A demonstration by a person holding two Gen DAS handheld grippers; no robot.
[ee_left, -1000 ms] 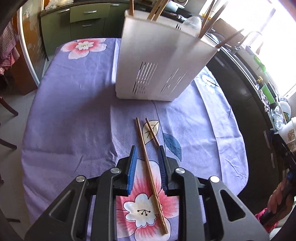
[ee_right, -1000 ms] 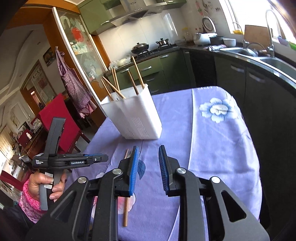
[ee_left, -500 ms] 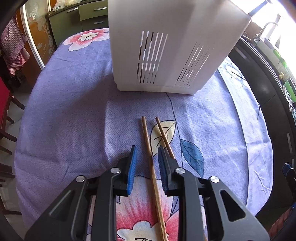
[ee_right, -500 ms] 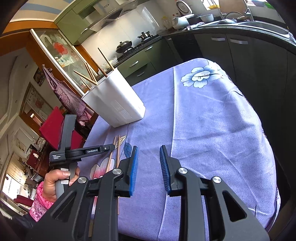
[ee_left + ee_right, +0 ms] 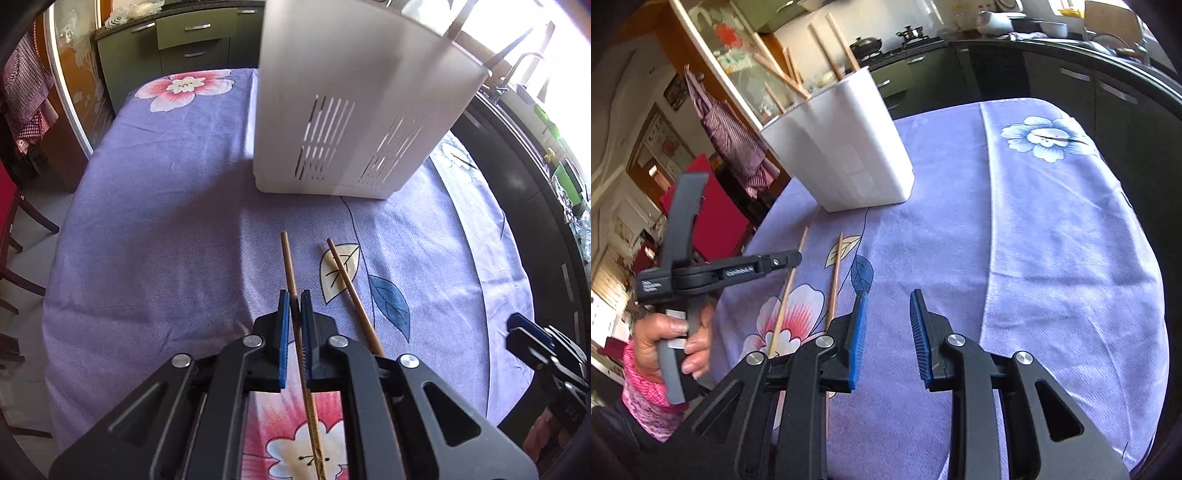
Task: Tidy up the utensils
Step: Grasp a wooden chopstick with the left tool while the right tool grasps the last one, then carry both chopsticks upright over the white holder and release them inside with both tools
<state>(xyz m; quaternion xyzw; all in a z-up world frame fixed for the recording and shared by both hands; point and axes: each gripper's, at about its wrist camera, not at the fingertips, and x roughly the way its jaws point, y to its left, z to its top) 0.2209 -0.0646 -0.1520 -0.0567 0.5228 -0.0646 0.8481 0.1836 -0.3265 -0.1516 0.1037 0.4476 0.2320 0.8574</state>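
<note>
Two thin wooden chopsticks lie near each other on the bench's purple flowered cloth, in front of a white slotted holder (image 5: pixel 354 122). The left chopstick (image 5: pixel 289 264) is clamped between blue pads. The right chopstick (image 5: pixel 345 275) lies free, slanting. More chopsticks (image 5: pixel 831 48) stand leaning in the upright holder.

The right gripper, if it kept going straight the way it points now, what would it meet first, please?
Probably the bare purple tablecloth just ahead of the right gripper; nothing lies between its open fingers, and the chopsticks sit off to its left.
</note>
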